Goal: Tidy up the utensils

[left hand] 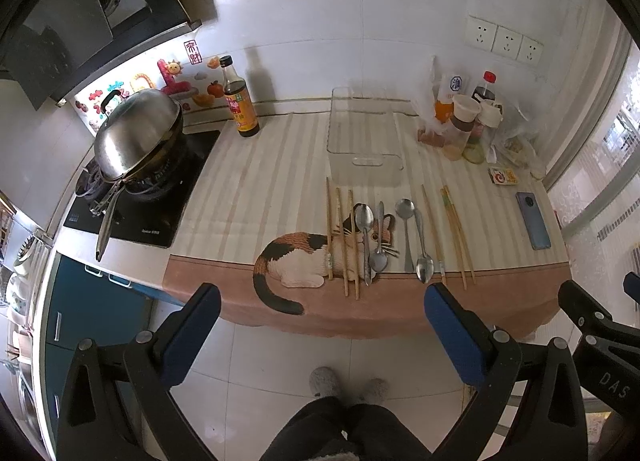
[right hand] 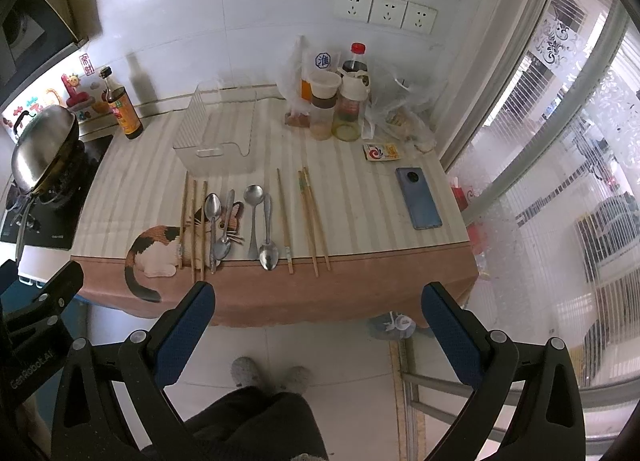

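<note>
Several wooden chopsticks (left hand: 340, 237) and several metal spoons (left hand: 406, 233) lie in a row on the striped cloth with a cat picture, near the counter's front edge. They also show in the right wrist view: chopsticks (right hand: 314, 221) and spoons (right hand: 256, 217). A clear plastic bin (left hand: 362, 141) stands empty behind them, also seen in the right wrist view (right hand: 218, 141). My left gripper (left hand: 320, 301) is open and empty, held before the counter's front edge. My right gripper (right hand: 318, 301) is open and empty, beside it to the right.
A lidded wok (left hand: 138, 137) sits on the stove at the left. A soy sauce bottle (left hand: 240, 99) stands by the wall. Condiment bottles and bags (right hand: 344, 101) crowd the back right. A blue phone (right hand: 418, 197) and a small box (right hand: 380, 152) lie at the right.
</note>
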